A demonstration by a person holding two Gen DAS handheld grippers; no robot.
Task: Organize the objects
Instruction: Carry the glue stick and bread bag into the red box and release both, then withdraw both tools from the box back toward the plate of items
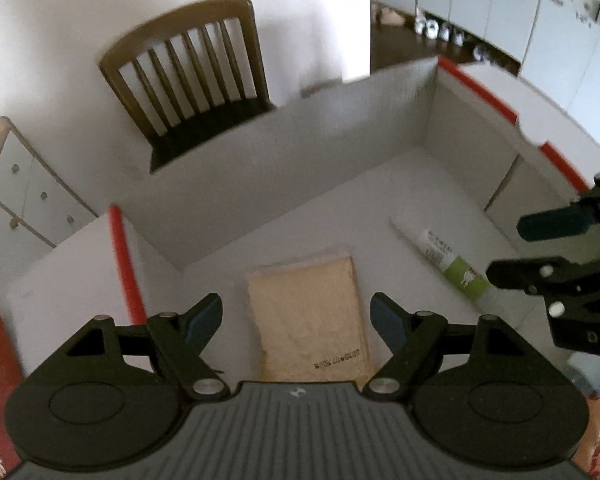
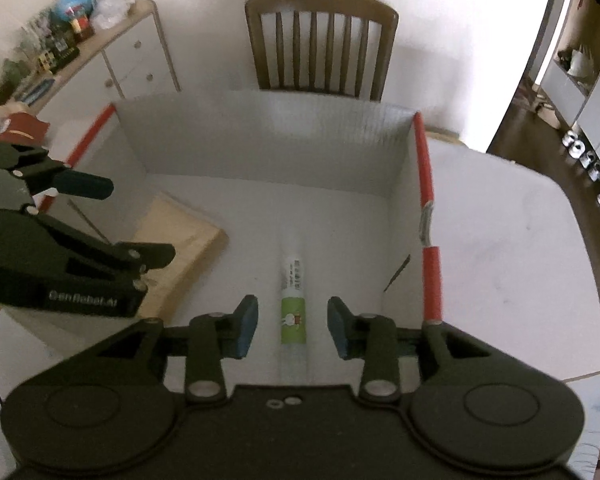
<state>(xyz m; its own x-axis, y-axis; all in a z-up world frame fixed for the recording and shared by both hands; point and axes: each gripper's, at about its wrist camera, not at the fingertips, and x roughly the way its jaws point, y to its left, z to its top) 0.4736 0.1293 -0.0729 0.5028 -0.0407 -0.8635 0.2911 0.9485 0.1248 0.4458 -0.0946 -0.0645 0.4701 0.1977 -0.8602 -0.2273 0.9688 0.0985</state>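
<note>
Right gripper (image 2: 292, 326) jaws released, tube (image 2: 294, 312) lying between them on the box (image 2: 268, 140) floor, pads clear of it. Left gripper (image 1: 298, 322) jaws wide, nothing gripped; tan packet (image 1: 312, 316) flat below, between them. Both items inside the red-edged white box. Chair (image 2: 322, 40) beyond the far wall.

A home's dining area; a slatted wooden chair (image 2: 322, 46) by the white table (image 2: 500, 240); a cluttered sideboard (image 2: 112, 64); shoes (image 1: 440, 32) along the floor.
</note>
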